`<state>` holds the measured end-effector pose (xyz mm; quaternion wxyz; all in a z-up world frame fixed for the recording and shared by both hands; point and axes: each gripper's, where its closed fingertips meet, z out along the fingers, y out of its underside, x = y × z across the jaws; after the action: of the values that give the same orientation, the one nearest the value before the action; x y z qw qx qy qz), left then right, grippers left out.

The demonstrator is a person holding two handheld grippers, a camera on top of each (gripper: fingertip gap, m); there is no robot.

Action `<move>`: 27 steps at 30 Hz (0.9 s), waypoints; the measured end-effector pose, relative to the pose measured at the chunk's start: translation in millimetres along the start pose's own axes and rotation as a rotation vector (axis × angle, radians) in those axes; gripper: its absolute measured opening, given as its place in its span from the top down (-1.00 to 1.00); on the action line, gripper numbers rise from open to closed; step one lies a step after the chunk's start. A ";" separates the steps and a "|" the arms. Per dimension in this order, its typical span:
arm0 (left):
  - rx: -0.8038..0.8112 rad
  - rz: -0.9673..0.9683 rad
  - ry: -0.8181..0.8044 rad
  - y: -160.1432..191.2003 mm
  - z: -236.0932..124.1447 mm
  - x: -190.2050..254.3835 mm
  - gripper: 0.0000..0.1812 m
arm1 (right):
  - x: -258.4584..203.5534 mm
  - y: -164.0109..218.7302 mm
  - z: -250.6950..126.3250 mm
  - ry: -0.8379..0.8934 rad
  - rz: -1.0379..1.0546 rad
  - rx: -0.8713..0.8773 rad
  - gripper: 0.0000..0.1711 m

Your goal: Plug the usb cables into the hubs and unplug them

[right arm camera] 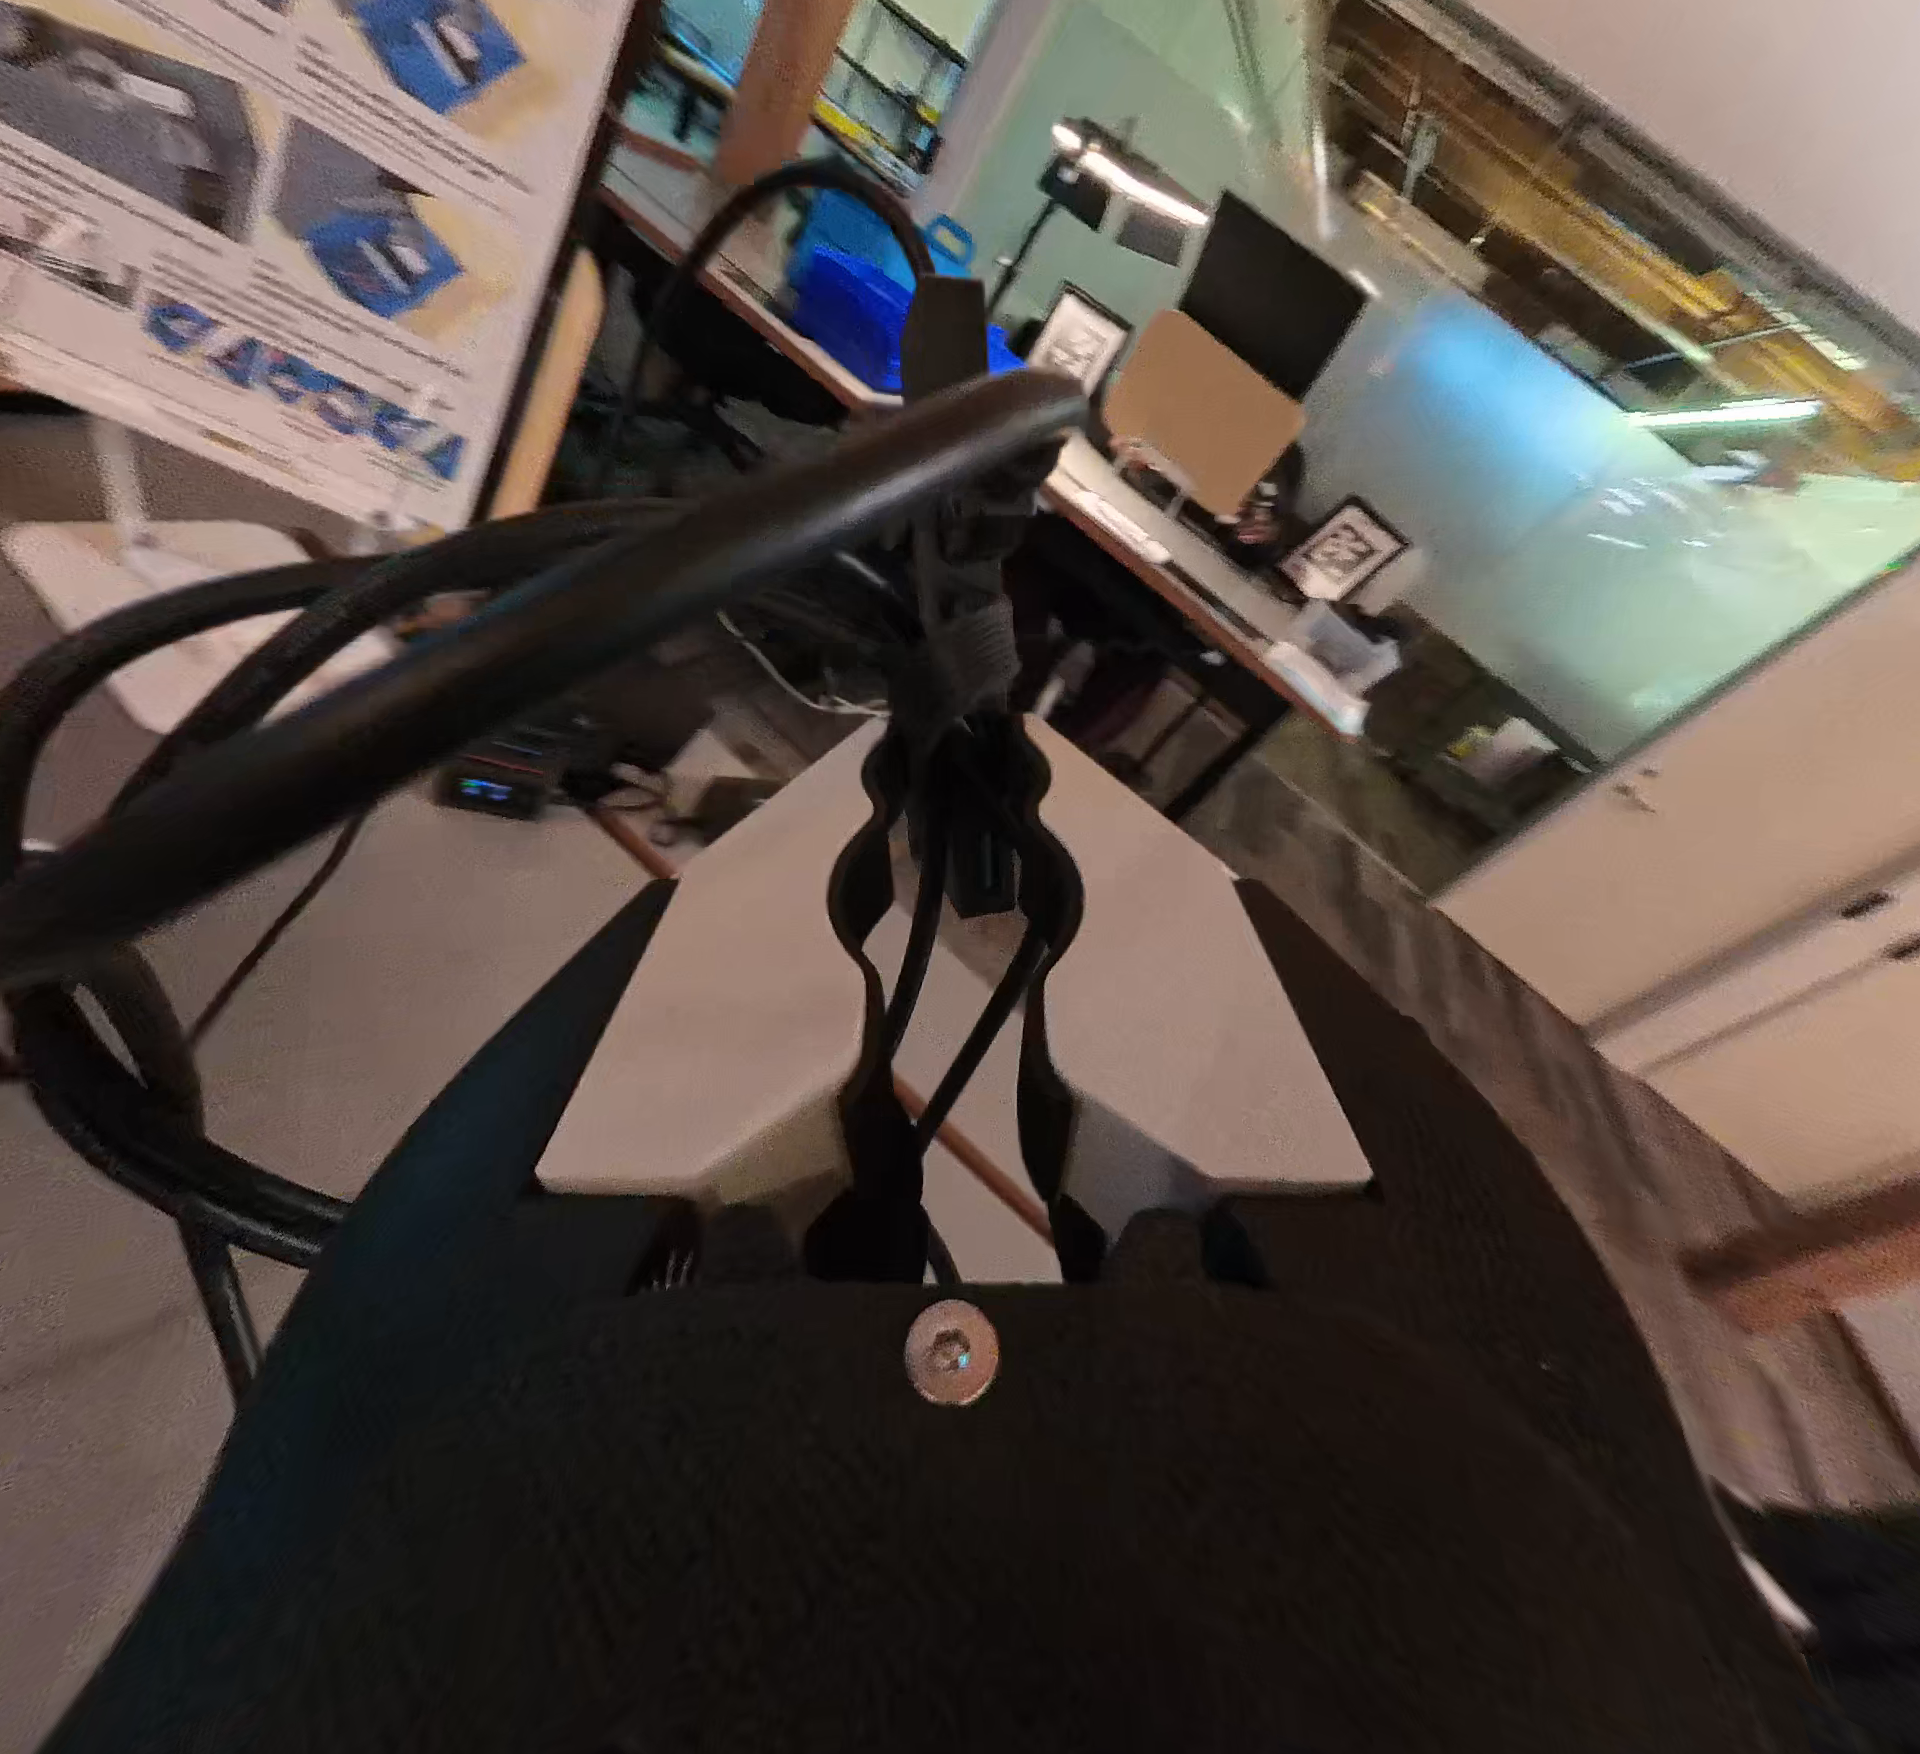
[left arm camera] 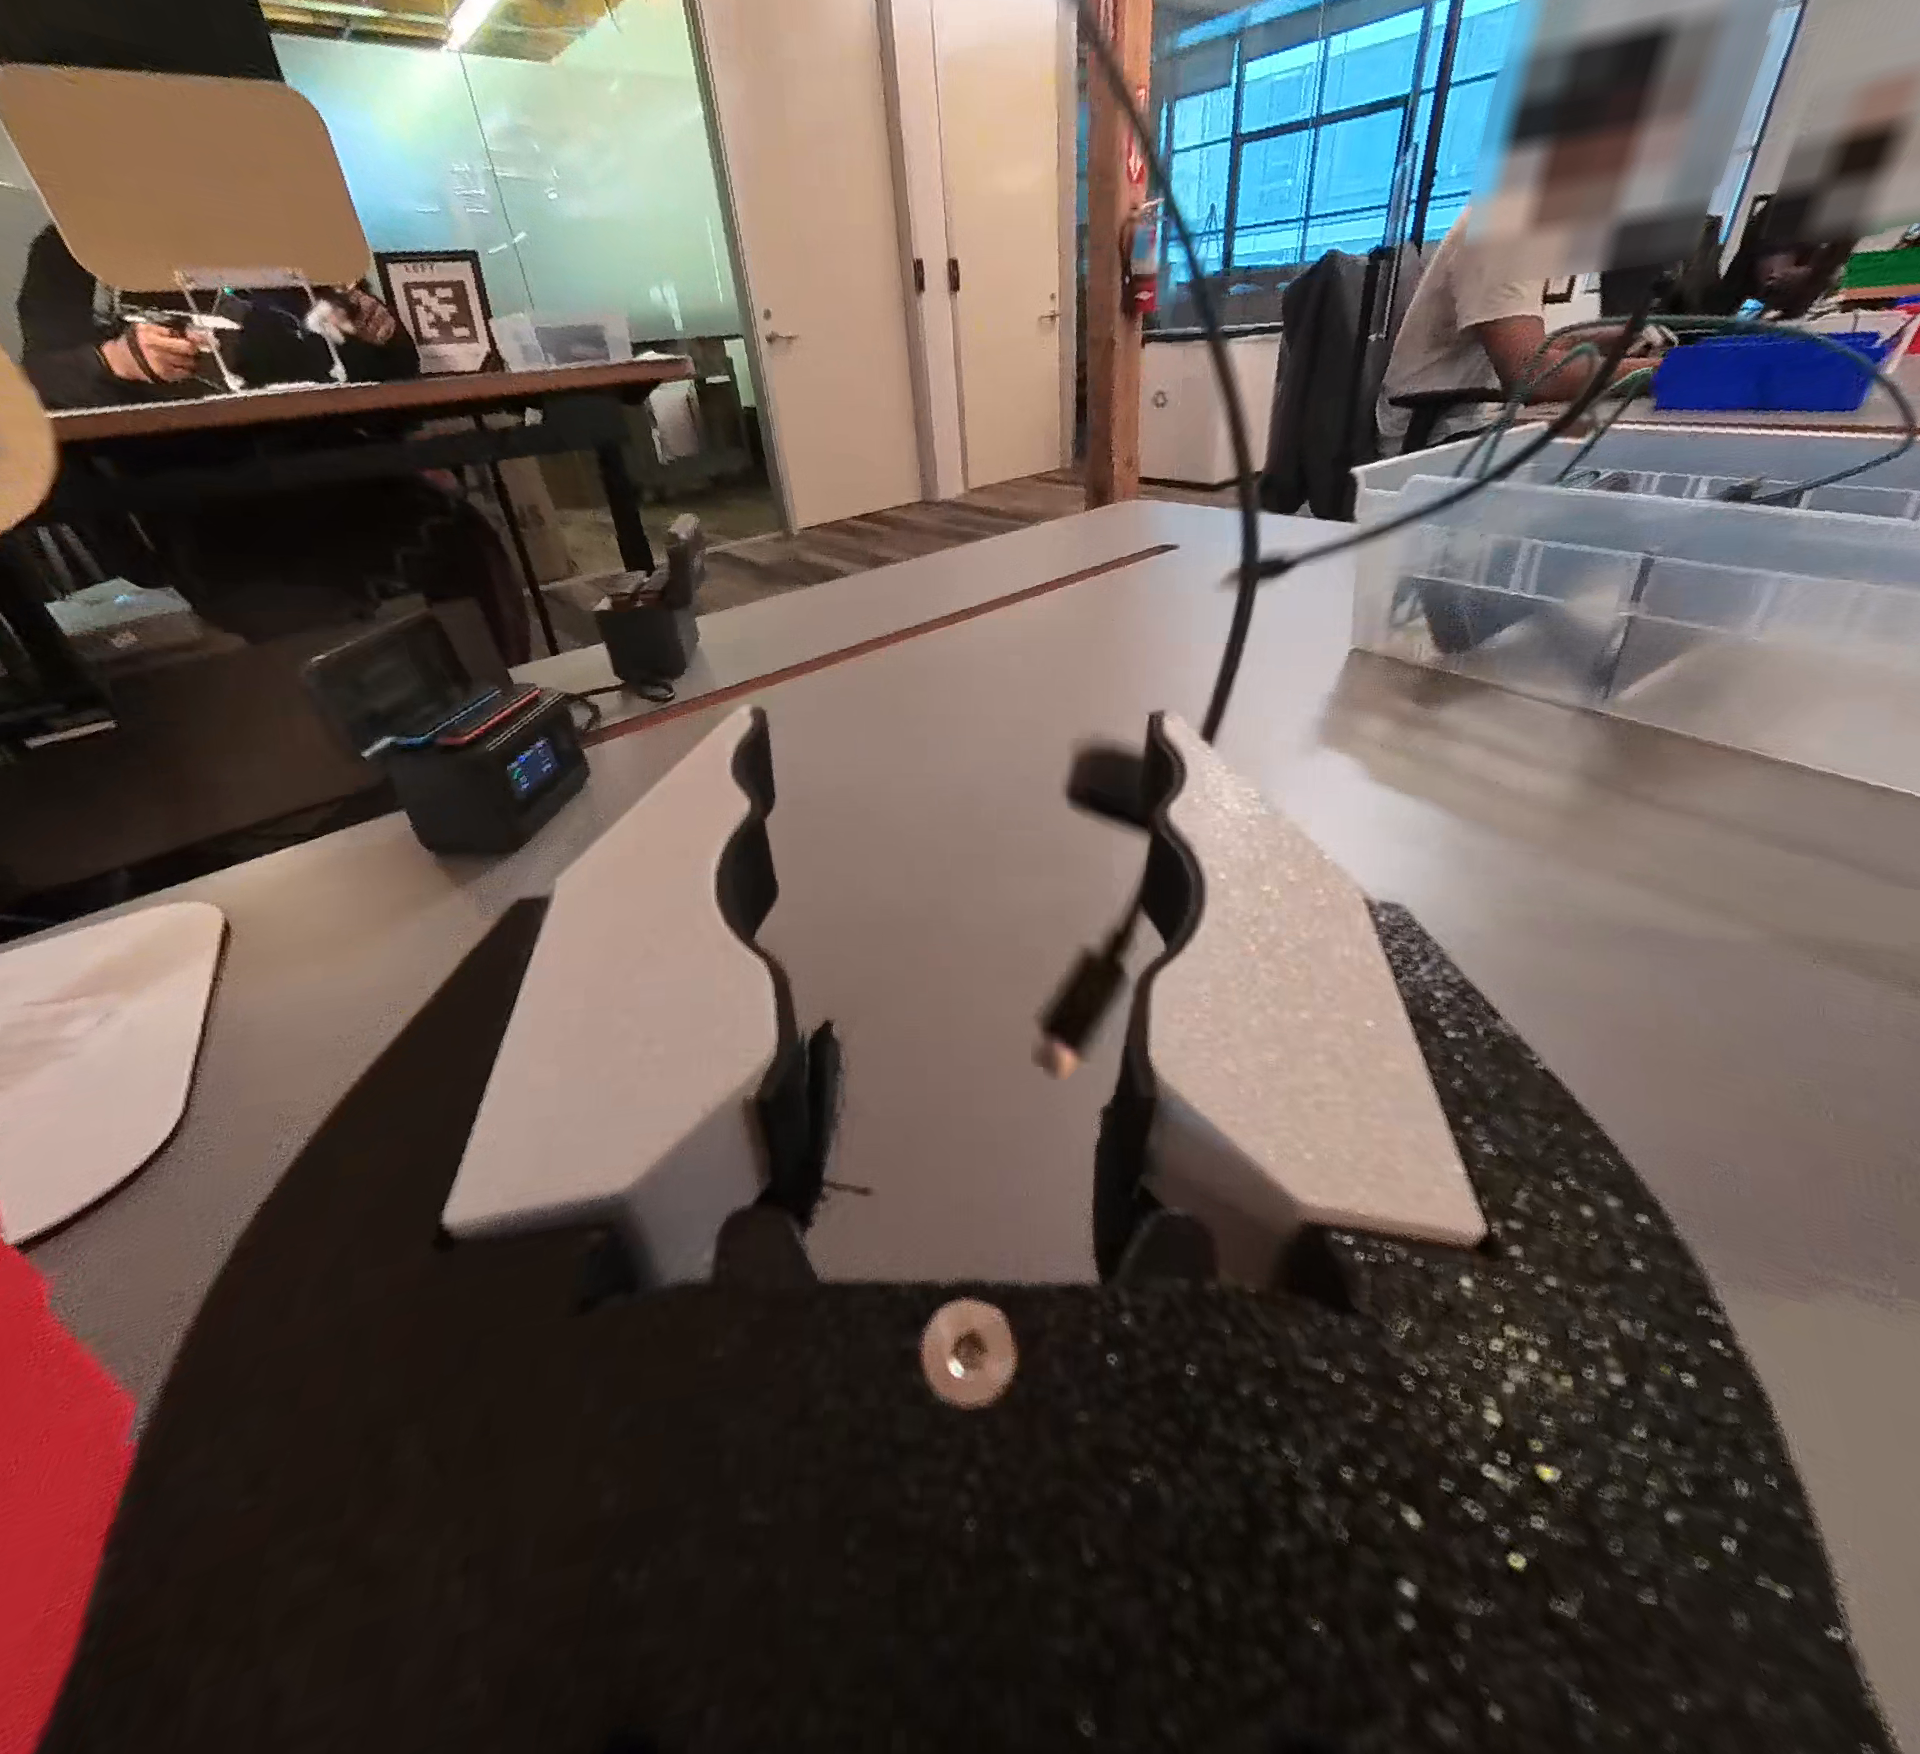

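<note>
Office space with glass partitions, white doors and a wooden post forms the background of both views. A grey tabletop (left arm camera: 1507, 925) lies under the left gripper (left arm camera: 961, 831), and a clear plastic bin (left arm camera: 1662, 582) stands on it at the right. At the table's left edge sit a black charging case with a small lit screen (left arm camera: 488, 769) and a smaller black device (left arm camera: 649, 629).

The left gripper's two fingers stand well apart and clamp nothing. A thin black USB cable (left arm camera: 1236, 478) hangs down from above and passes against the inner edge of the right-hand finger (left arm camera: 1288, 956). Its plug end (left arm camera: 1081, 1008), black with a pale tip, hangs in the gap just beside that finger. The cable is blurred, so contact cannot be confirmed.

In the right wrist view, the right gripper (right arm camera: 956, 800) has its fingers drawn close together on a bundle of black cables (right arm camera: 961, 655). The bundle is wrapped at a point just beyond the fingertips. Thin black strands run back between the fingers toward the gripper body. A thick black cable (right arm camera: 644, 561) crosses in front from the left, and further loops curve at the left edge. A printed poster board (right arm camera: 281, 135) stands at the upper left. No hub can be identified in either view.
</note>
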<state>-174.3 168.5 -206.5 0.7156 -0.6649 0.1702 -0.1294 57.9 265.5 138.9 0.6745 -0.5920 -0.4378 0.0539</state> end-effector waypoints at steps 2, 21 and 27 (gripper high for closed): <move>0.008 -0.016 -0.014 0.0 -2.3 -5.2 0.23 | 35.9 -23.8 -12.2 0.079 -0.053 -0.034 0.80; -0.034 -0.117 0.001 12.3 -1.6 -9.7 0.23 | 197.8 -24.7 -95.5 0.398 -0.360 -0.172 0.80; -0.045 -0.127 0.008 14.8 -0.1 -9.2 0.23 | 210.2 -26.5 -127.4 0.380 -0.340 -0.124 0.80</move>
<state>-183.3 173.4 -220.6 0.6903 -0.6897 0.1332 -0.1734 257.9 286.2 282.8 0.7064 -0.5496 -0.3989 -0.1997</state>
